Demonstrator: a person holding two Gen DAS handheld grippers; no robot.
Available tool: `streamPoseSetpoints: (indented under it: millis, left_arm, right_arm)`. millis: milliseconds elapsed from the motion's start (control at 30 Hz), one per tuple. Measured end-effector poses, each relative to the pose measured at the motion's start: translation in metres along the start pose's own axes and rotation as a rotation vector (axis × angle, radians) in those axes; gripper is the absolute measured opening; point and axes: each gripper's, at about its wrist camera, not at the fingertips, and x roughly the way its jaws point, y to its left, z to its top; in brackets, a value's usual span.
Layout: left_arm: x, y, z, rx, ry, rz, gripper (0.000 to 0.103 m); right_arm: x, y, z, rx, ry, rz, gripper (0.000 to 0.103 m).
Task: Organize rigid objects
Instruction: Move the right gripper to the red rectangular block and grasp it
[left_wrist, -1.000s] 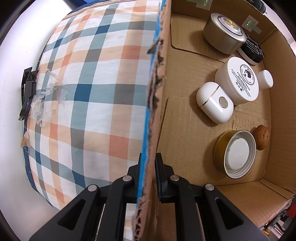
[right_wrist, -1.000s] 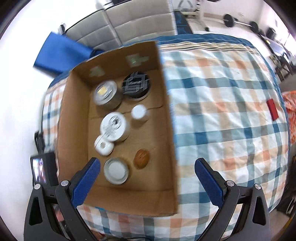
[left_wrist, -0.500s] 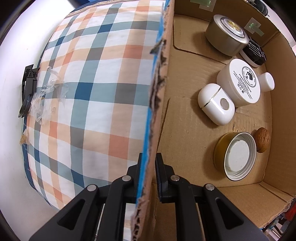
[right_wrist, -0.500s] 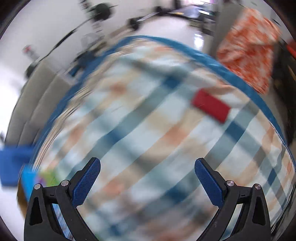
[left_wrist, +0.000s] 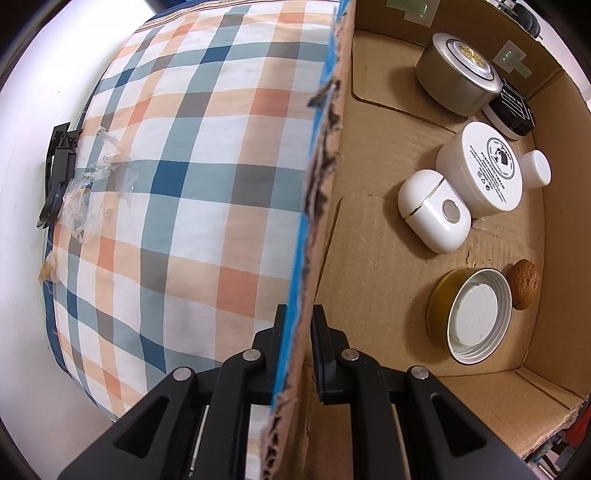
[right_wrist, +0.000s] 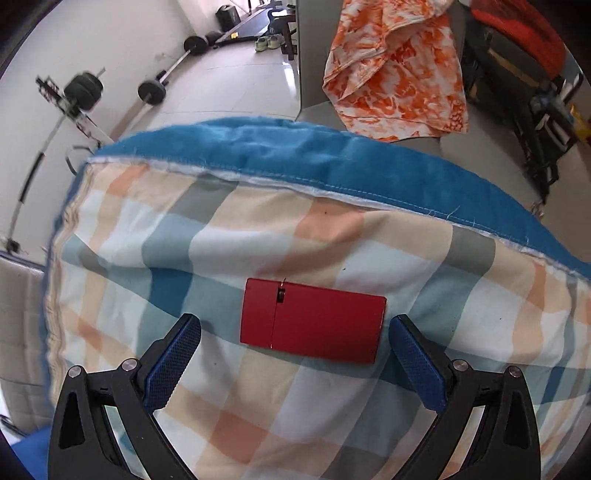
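My left gripper (left_wrist: 298, 325) is shut on the left wall of the cardboard box (left_wrist: 325, 184), pinching its torn edge. Inside the box lie a silver tin (left_wrist: 456, 75), a black jar (left_wrist: 511, 112), a white jar (left_wrist: 484, 170), a small white bottle (left_wrist: 535, 170), a white case (left_wrist: 434, 212), a gold tin with white lid (left_wrist: 469, 315) and a walnut (left_wrist: 522, 282). My right gripper (right_wrist: 295, 354) is open, its blue pads (right_wrist: 173, 362) either side of a flat red box (right_wrist: 312, 319) lying on the plaid cover.
The plaid bed cover (left_wrist: 177, 192) spreads left of the box, with crumpled clear plastic (left_wrist: 92, 184) and a black clip (left_wrist: 57, 173) at its edge. Beyond the red box are the blue bed edge (right_wrist: 295, 147), an orange cloth (right_wrist: 399, 66) and barbells (right_wrist: 155, 88) on the floor.
My right gripper has swung away from above the box across the bed and come down around the red box. My left gripper keeps its hold on the box wall.
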Motion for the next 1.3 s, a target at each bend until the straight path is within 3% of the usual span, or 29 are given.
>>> streamPoseSetpoints:
  millis: [100,200,267,333,533,600,667,700,900,1000,1033,1133,1300]
  left_arm:
    - [0.0,0.001,0.0,-0.001,0.0,-0.001,0.009]
    - [0.0,0.001,0.001,0.0,0.001,-0.001,0.009]
    - [0.0,0.001,0.001,0.004,0.001,0.003,0.009]
    - [0.0,-0.001,0.001,0.006,0.001,0.004,0.009]
    - [0.0,-0.004,0.0,0.012,-0.001,0.004,0.009]
    - [0.001,-0.004,0.001,0.008,-0.001,-0.001,0.009]
    - [0.002,-0.004,0.001,0.005,-0.003,-0.001,0.009]
    - [0.002,-0.004,0.001,0.005,-0.003,-0.001,0.009]
    - [0.005,-0.002,0.003,0.002,0.002,-0.01,0.009]
    - [0.005,-0.001,0.004,0.002,0.002,-0.012,0.009]
    - [0.005,-0.002,0.004,0.001,0.002,-0.012,0.009]
    - [0.005,-0.001,0.004,0.005,0.004,-0.009,0.009]
    - [0.006,-0.004,0.005,0.008,0.006,-0.005,0.009]
  right_arm:
    - [0.004,0.015,-0.008,-0.112,-0.01,-0.081,0.089]
    - [-0.003,0.02,-0.016,-0.192,-0.033,-0.074,0.062]
    - [-0.009,0.023,-0.022,-0.252,-0.035,-0.058,0.03]
    - [-0.015,0.025,-0.03,-0.303,-0.017,-0.021,0.01]
    - [-0.042,0.0,-0.033,-0.263,0.045,0.205,0.011]
    - [-0.049,-0.003,-0.02,-0.256,0.034,0.23,0.03]
    - [-0.051,0.006,-0.005,-0.321,-0.016,0.212,0.081]
    - [-0.049,0.014,0.0,-0.357,-0.027,0.197,0.085]
    - [0.006,0.051,0.012,-0.533,0.094,0.067,0.081]
    - [0.005,0.059,0.001,-0.586,0.041,-0.012,0.056]
    - [0.002,0.061,-0.003,-0.58,0.042,-0.02,0.04]
    - [-0.005,0.064,-0.022,-0.608,0.074,-0.049,0.038]
    - [-0.021,0.059,-0.062,-0.66,0.141,-0.008,0.037]
